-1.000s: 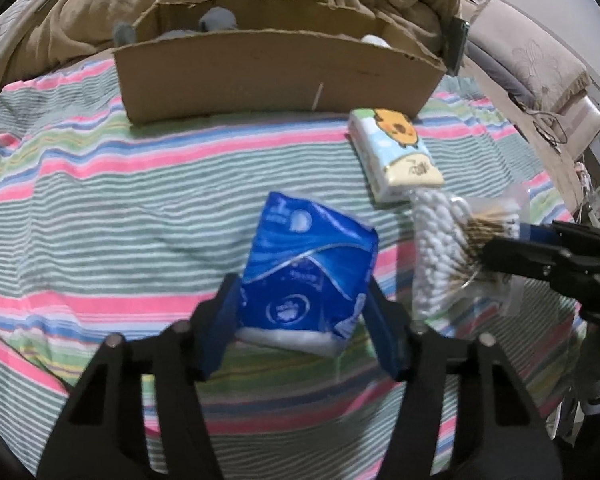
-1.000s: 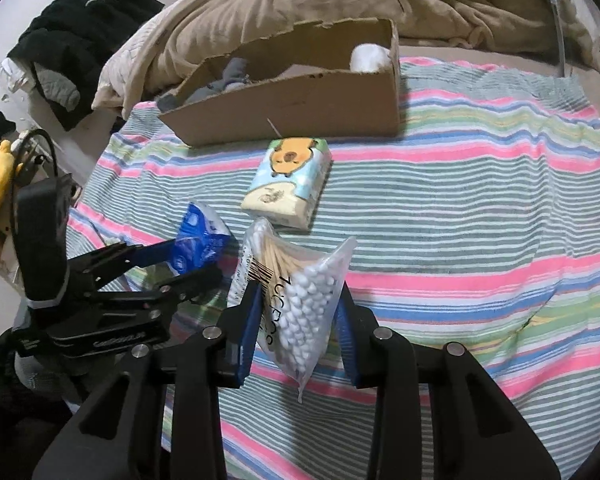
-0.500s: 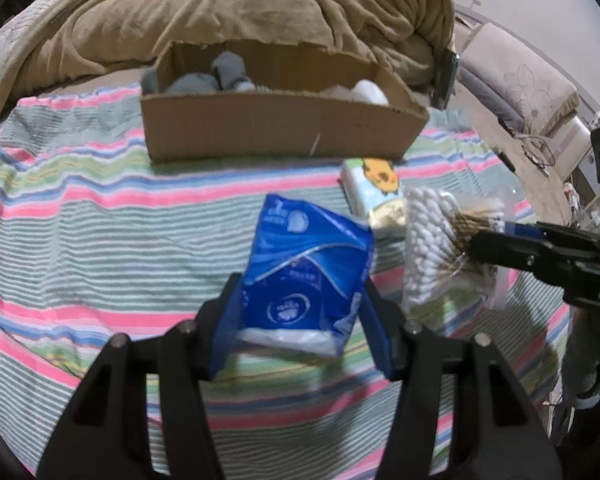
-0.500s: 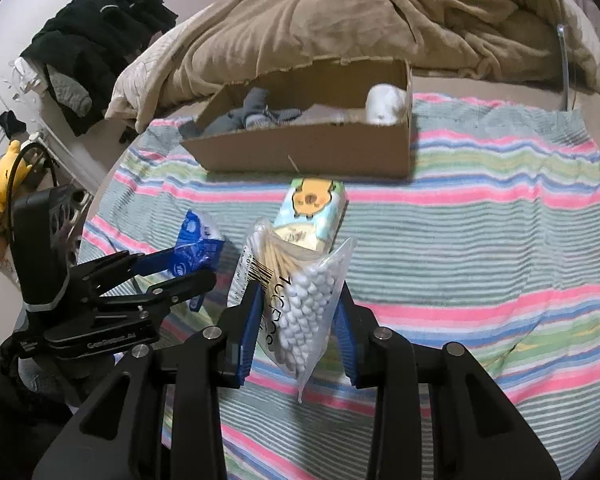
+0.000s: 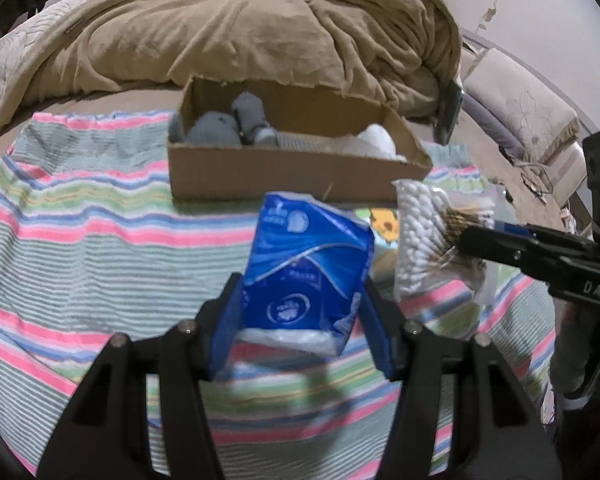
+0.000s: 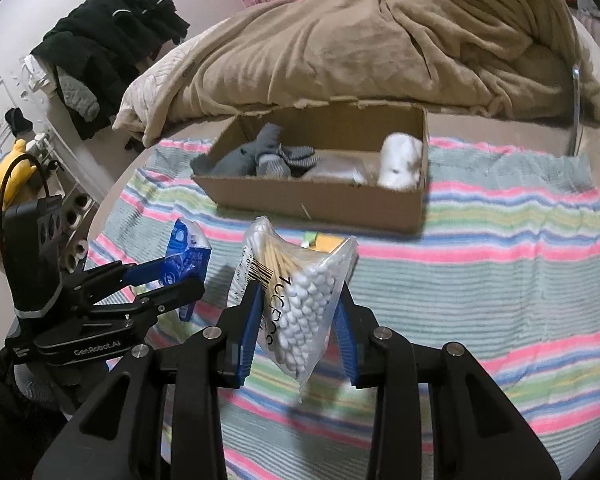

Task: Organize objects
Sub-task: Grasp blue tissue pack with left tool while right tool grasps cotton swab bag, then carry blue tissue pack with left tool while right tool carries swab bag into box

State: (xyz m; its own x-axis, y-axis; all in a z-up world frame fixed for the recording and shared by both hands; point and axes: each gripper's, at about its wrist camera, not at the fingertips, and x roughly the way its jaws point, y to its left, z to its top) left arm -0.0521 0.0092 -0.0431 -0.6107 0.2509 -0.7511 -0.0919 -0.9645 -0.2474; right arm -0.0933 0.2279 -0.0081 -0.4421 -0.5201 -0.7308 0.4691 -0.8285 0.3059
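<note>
Blue tissue pack (image 5: 306, 268) sits clamped in our left tool (image 5: 300, 312), raised above the striped blanket (image 5: 80, 248) on the bed. Our right tool (image 6: 298, 316) grips the clear bag of cotton swabs (image 6: 300, 296), also in the air, just beside the tissue pack. Beyond both lies the cardboard box (image 6: 320, 200) holding grey socks (image 6: 260, 158) and a white roll (image 6: 400, 160), against the tan duvet (image 5: 220, 32).
</note>
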